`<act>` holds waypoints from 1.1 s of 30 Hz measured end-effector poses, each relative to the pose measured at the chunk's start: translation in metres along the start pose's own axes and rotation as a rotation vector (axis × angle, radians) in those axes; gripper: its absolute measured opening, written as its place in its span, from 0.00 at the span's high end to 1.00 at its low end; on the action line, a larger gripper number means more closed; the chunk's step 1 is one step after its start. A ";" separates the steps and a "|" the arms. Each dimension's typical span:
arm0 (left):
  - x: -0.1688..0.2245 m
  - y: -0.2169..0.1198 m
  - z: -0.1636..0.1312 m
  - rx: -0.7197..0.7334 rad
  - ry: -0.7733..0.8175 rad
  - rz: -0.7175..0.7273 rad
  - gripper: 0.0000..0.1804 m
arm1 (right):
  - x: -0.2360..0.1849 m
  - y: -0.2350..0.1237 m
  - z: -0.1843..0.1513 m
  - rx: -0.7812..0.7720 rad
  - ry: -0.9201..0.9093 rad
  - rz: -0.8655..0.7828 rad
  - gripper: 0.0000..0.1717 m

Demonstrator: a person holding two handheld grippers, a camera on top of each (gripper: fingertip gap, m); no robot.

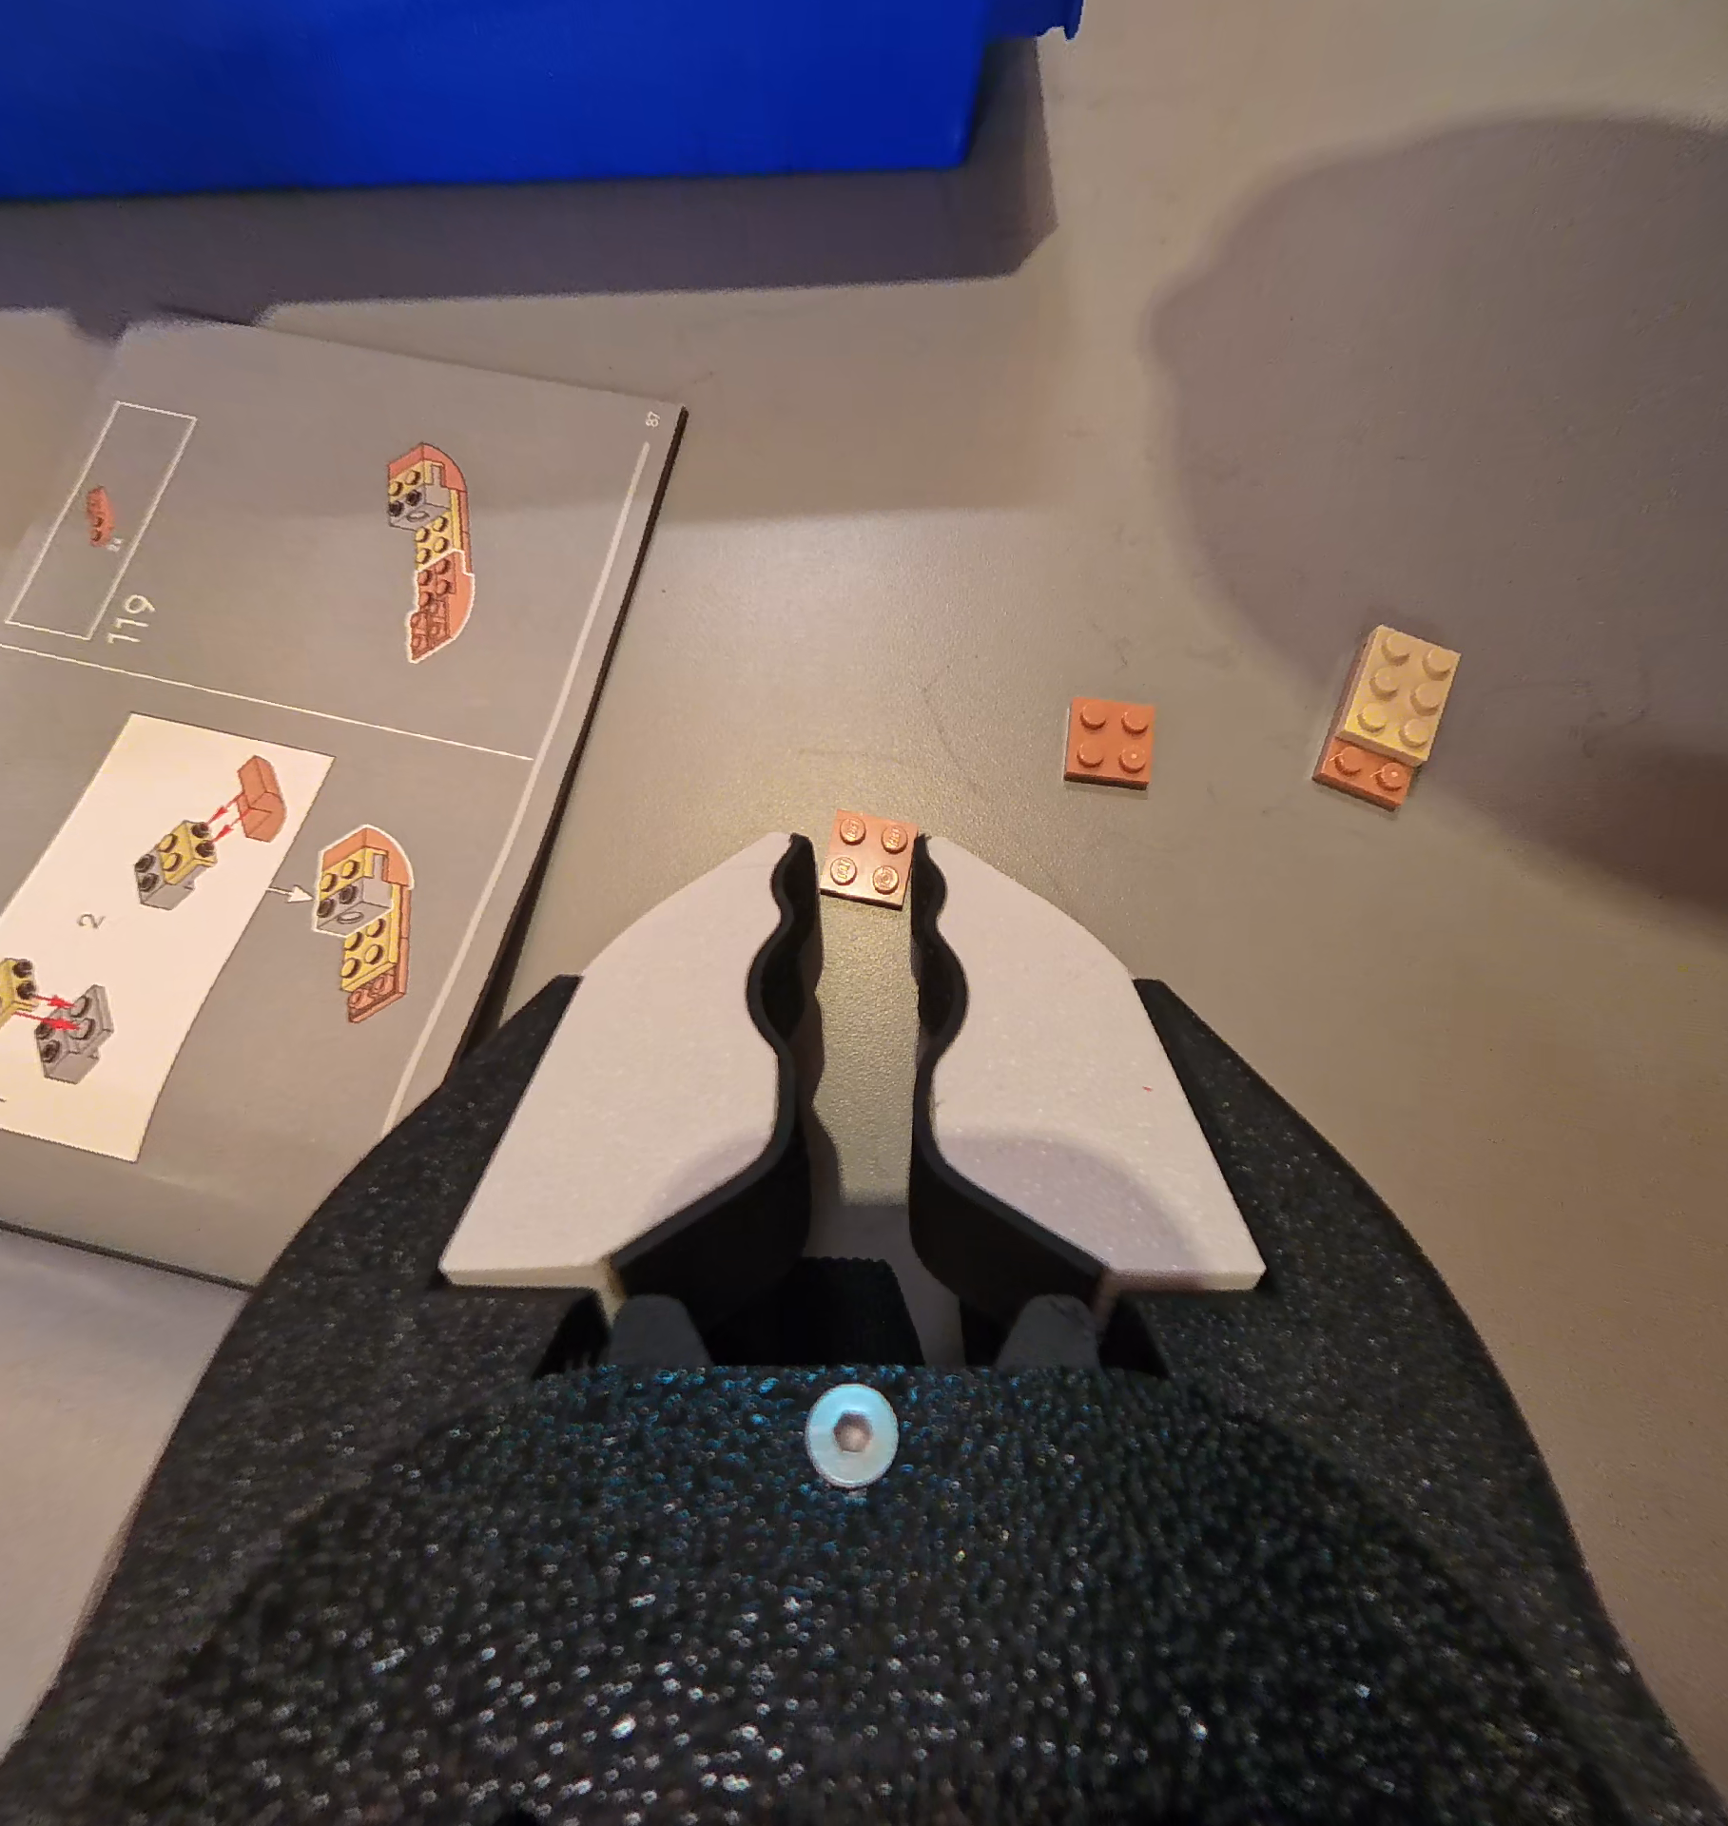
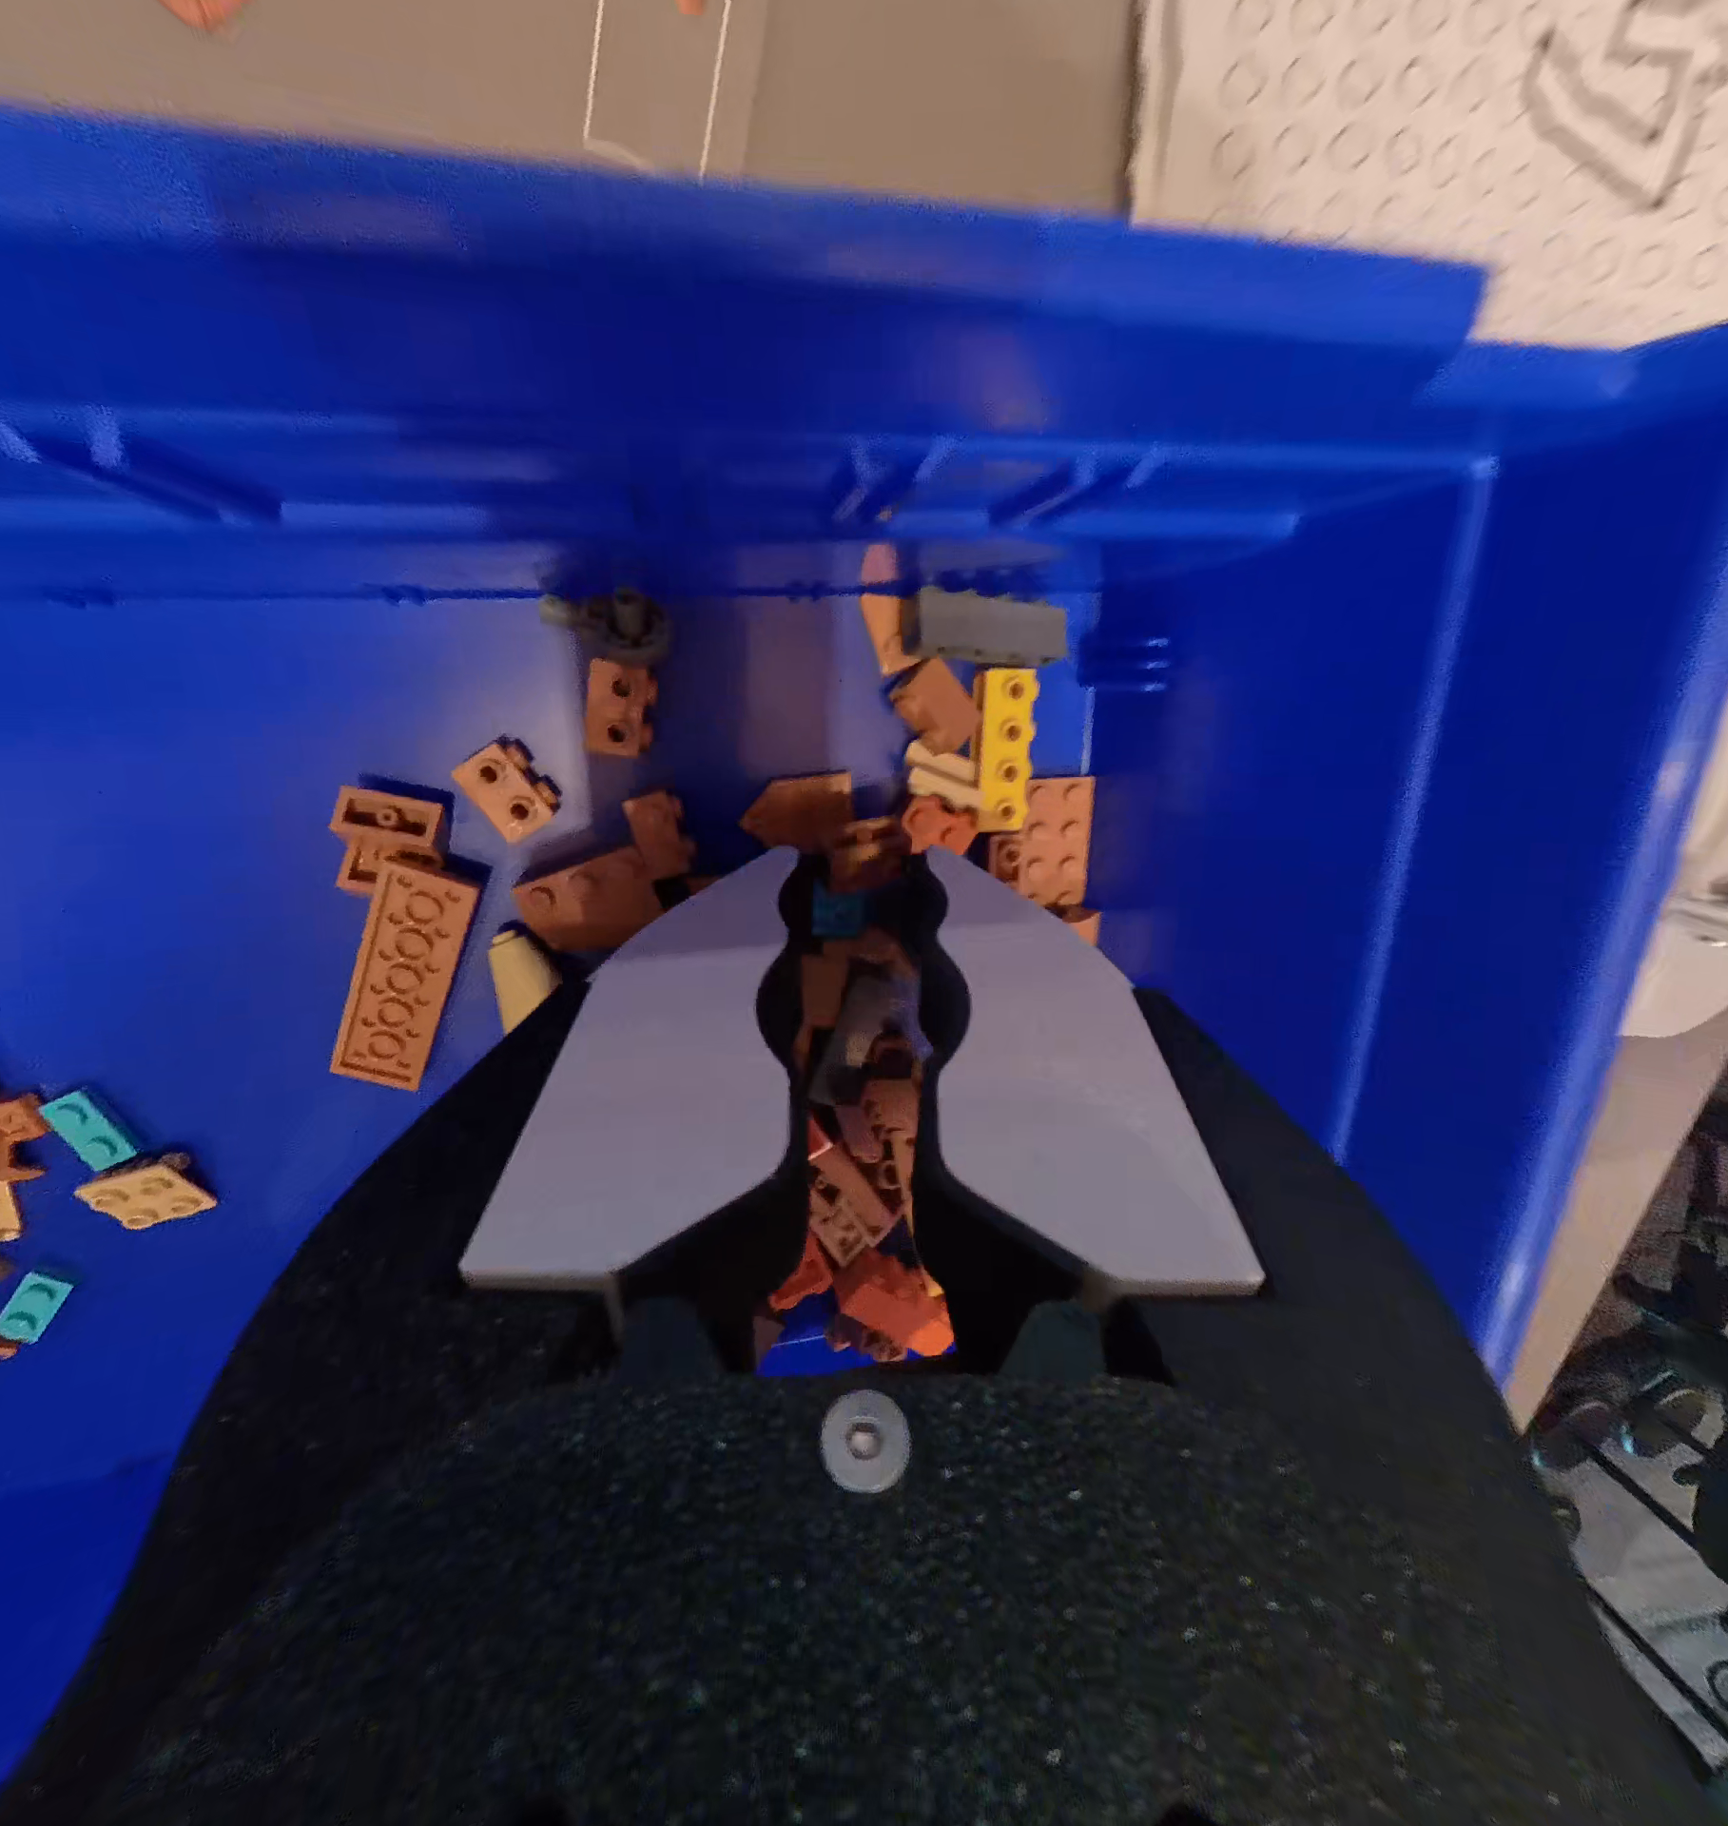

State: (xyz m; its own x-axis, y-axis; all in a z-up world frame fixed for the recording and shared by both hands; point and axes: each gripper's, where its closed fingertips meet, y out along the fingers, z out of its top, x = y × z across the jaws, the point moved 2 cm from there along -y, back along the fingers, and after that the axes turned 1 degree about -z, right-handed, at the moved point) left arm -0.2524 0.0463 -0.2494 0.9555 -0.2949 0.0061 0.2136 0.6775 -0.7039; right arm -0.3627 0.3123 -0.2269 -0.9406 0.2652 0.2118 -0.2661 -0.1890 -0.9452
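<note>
**Gripping a small brown plate, reaching into a bin of bricks**

Holding a brown two-by-two studded plate [image 1: 869, 858] at its fingertips, the left hand-held gripper [image 1: 867, 862] has both black pads against the plate's sides, low over the grey table [image 1: 939, 593]. To its left lies an open instruction booklet [image 1: 277, 790] with building diagrams. Farther right on the table sit a second brown two-by-two plate [image 1: 1110, 742] and, beyond it, a tan plate stacked on a brown one [image 1: 1391, 711]. A blue bin [image 1: 464, 89] stands at the far edge.

The right hand-held gripper [image 2: 865, 870] is down inside the blue bin [image 2: 1334, 692], jaws narrowly parted over a heap of brown bricks [image 2: 869, 1136]. A blurred brown piece [image 2: 865, 855] sits between its fingertips; whether it is clamped cannot be told. Farther in lie a yellow brick [image 2: 1006, 746] and a grey brick [image 2: 988, 622].
</note>
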 end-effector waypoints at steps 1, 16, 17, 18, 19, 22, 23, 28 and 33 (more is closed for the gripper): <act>0.000 0.000 0.000 0.000 -0.001 0.000 0.90 | 0.004 -0.002 0.004 0.023 -0.004 -0.016 0.89; 0.000 0.000 0.000 0.001 0.002 0.002 0.90 | 0.018 0.026 0.037 0.117 -0.065 -0.123 0.87; 0.000 0.000 0.000 0.001 0.002 0.003 0.90 | 0.019 0.026 0.037 0.123 -0.048 -0.122 0.88; 0.000 0.000 0.000 0.001 0.002 0.003 0.90 | 0.019 0.024 0.035 0.118 -0.032 -0.121 0.88; 0.000 0.000 0.000 0.001 0.002 0.003 0.90 | 0.020 0.023 0.032 0.106 -0.022 -0.120 0.88; 0.000 0.000 0.000 0.001 0.003 0.005 0.90 | 0.023 0.014 0.021 0.064 0.005 -0.144 0.94; 0.000 0.000 0.000 0.001 0.003 0.005 0.90 | 0.023 0.011 0.017 0.059 0.021 -0.143 0.95; 0.000 0.000 0.000 0.000 0.000 0.002 0.90 | 0.020 -0.004 0.001 0.053 0.053 -0.158 0.95; 0.000 0.000 0.000 0.000 0.000 0.004 0.90 | 0.023 -0.022 -0.010 0.039 0.062 -0.211 0.95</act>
State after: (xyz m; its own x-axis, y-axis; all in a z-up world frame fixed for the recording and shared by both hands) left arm -0.2525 0.0462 -0.2493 0.9562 -0.2926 0.0033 0.2101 0.6789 -0.7036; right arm -0.3762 0.3315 -0.2039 -0.8489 0.3603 0.3867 -0.4644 -0.1592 -0.8712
